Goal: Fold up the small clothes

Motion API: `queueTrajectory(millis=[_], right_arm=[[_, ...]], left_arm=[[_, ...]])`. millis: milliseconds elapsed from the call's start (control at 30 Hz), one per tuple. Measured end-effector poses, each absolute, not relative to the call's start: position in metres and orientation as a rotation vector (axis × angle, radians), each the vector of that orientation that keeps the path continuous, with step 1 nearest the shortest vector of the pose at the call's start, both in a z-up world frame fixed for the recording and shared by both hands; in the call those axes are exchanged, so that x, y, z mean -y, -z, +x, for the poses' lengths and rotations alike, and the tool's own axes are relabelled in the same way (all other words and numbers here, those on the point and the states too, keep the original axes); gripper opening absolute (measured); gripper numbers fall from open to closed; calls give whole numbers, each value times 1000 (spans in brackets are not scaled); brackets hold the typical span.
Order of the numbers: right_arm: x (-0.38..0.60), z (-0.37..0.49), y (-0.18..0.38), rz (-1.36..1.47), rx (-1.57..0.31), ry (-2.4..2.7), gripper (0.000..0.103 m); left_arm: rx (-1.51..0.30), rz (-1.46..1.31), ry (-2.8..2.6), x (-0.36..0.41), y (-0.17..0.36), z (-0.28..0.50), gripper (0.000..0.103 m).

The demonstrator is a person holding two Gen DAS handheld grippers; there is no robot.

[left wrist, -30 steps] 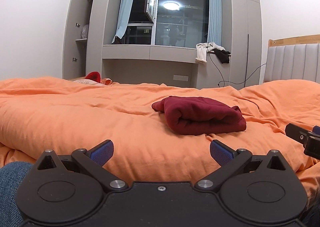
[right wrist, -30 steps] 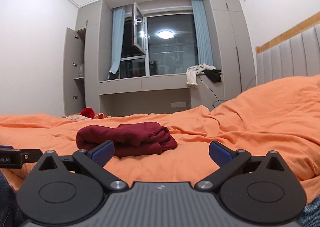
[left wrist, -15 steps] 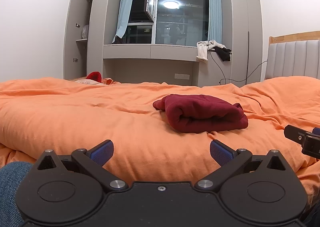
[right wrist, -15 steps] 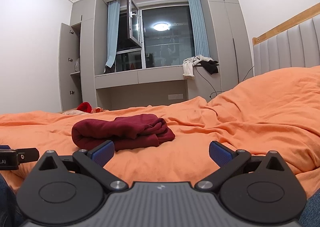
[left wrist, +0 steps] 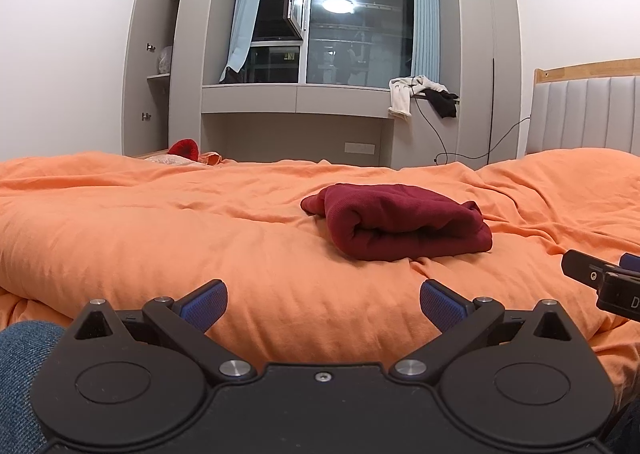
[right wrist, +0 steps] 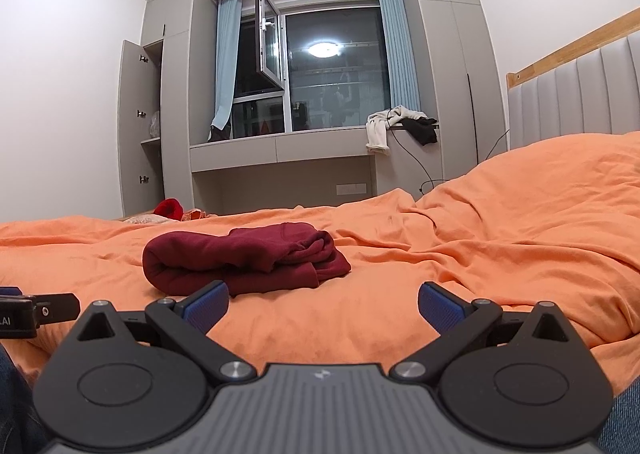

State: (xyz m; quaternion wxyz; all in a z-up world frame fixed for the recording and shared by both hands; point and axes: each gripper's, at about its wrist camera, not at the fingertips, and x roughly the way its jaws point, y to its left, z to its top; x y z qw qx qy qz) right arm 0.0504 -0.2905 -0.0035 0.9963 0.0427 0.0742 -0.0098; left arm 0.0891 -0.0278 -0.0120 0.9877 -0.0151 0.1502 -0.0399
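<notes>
Left wrist view: the left tongs [left wrist: 323, 300] are spread wide, blue pads [left wrist: 205, 304] well apart with nothing between them, low over the near edge of the orange duvet [left wrist: 160, 238]. Beyond them, the maroon garment [left wrist: 400, 222] lies folded into a thick bundle on the duvet, a rolled fold facing the camera. To the garment's right and nearer the camera, the tip of the right tongs [left wrist: 600, 282] pokes in at the frame edge. A bit of denim [left wrist: 24, 350] shows at lower left.

Right wrist view: the right tongs [right wrist: 323, 304] are released too, pads [right wrist: 442, 308] far apart and empty, just above the duvet [right wrist: 480, 238]. The garment [right wrist: 244, 258] sits beyond and left of centre, its near edge just behind the left pad, loose layered edges on its right end. Left of the garment, the left tongs [right wrist: 40, 310] show at the frame edge. Behind the garment, a window [right wrist: 332, 74] and a headboard [right wrist: 580, 94] off to the right.
</notes>
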Motion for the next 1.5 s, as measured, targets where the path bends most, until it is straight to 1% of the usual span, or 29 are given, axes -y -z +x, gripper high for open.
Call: queueTrajectory(millis=[1500], right_arm=[[290,53,7,77,-160,14,103]], left_arm=[[-318,13,41,32,13,90,102]])
